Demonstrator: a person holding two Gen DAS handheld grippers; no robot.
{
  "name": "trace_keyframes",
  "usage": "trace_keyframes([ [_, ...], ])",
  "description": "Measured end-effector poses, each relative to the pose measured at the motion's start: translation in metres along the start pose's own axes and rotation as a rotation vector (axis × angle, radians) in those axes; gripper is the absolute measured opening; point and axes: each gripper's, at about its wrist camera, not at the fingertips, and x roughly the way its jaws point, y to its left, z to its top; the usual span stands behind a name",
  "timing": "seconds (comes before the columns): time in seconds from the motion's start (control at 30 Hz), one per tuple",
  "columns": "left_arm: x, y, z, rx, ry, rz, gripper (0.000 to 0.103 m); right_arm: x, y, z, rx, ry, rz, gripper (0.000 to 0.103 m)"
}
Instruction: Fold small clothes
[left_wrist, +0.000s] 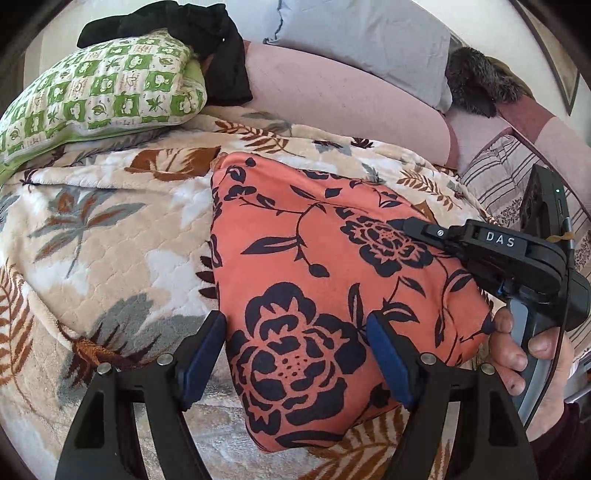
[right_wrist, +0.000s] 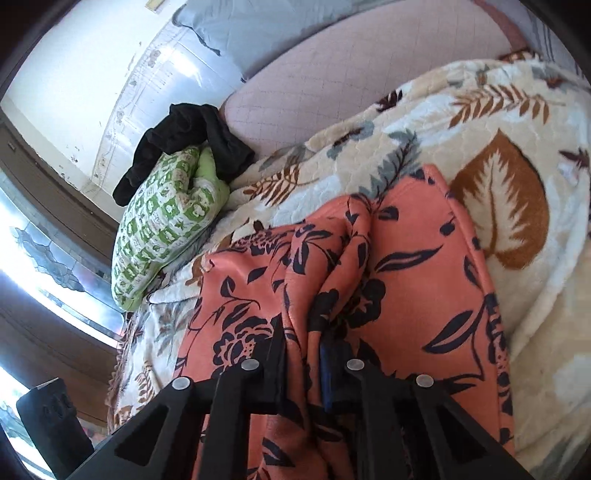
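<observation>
An orange garment with a dark floral print (left_wrist: 325, 280) lies on a leaf-patterned blanket (left_wrist: 110, 236). My left gripper (left_wrist: 297, 356) is open, its blue-padded fingers (left_wrist: 205, 354) standing either side of the garment's near part, above it. My right gripper (left_wrist: 417, 225) shows in the left wrist view at the garment's right edge, held by a hand. In the right wrist view my right gripper (right_wrist: 303, 354) is shut on a bunched fold of the orange garment (right_wrist: 413, 266), cloth gathered between its jaws.
A green-and-white patterned pillow (left_wrist: 96, 92) lies at the back left with a black garment (left_wrist: 207, 40) on it. A pink cushion (left_wrist: 332, 96) and grey pillow (left_wrist: 362, 33) lie behind. A striped cloth (left_wrist: 506, 177) is at the right.
</observation>
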Motion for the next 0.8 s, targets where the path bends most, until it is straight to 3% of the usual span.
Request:
trace_keyframes([
  [0.1,-0.003,-0.007,0.002,0.006,-0.021,-0.039,0.079,-0.03,0.001,0.01,-0.026,-0.1,-0.027,0.014],
  [0.2,0.005,-0.019,-0.003,0.053,0.013,-0.029,0.083,-0.05,-0.012,0.014,-0.026,-0.17,-0.089,0.014],
  [0.23,0.012,-0.023,-0.005,0.075,0.037,-0.004,0.083,-0.05,-0.019,0.014,-0.019,-0.153,-0.105,0.014],
  [0.33,0.028,-0.027,-0.012,0.1,0.111,0.019,0.086,-0.019,-0.054,0.008,0.055,0.044,-0.235,0.017],
  [0.47,0.02,-0.023,-0.008,0.084,0.101,0.006,0.086,-0.024,-0.063,0.016,0.127,0.042,-0.203,0.025],
  [0.63,0.004,-0.015,-0.001,0.068,0.05,0.014,0.086,-0.059,-0.046,0.033,0.072,-0.177,-0.182,0.033],
  [0.8,0.006,-0.008,0.004,0.067,0.047,0.052,0.086,-0.035,-0.021,0.055,0.029,-0.086,-0.09,0.033],
])
